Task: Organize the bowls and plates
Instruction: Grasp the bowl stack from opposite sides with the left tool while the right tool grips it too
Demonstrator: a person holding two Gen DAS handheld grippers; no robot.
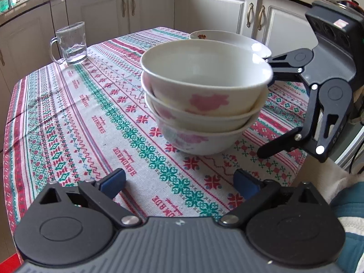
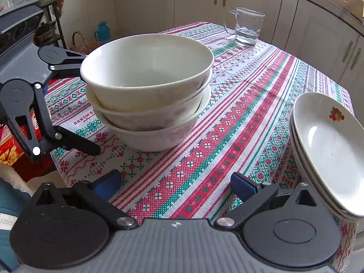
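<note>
Nearest each camera, the left gripper (image 1: pixel 179 182) and the right gripper (image 2: pixel 175 182) both have their jaws spread wide with nothing between them, blue pads facing inward above the tablecloth (image 1: pixel 91 118), a woven fabric banded in red, green and white that covers the counter. Just beyond stands the bowl stack (image 1: pixel 204 100): three nested white glazed bowls with faded pink flower prints, resting upright near the middle of the counter. In the left view the right gripper's upper finger appears to meet the top bowl's rim; contact cannot be confirmed. The bowls are likely ceramic: rigid, brittle, fairly heavy as a stack, and slick on the glaze. Judged best hold: pinch one rim wall, a pad inside and a pad outside, or support the lowest bowl from two sides. The stack of plates (image 2: pixel 327 150), shallow white oval dishes with a fruit motif, sits near the counter edge at the right, equally fragile; grip at the raised rim. Farthest, a clear glass mug (image 1: pixel 70 43) stands apart.
</note>
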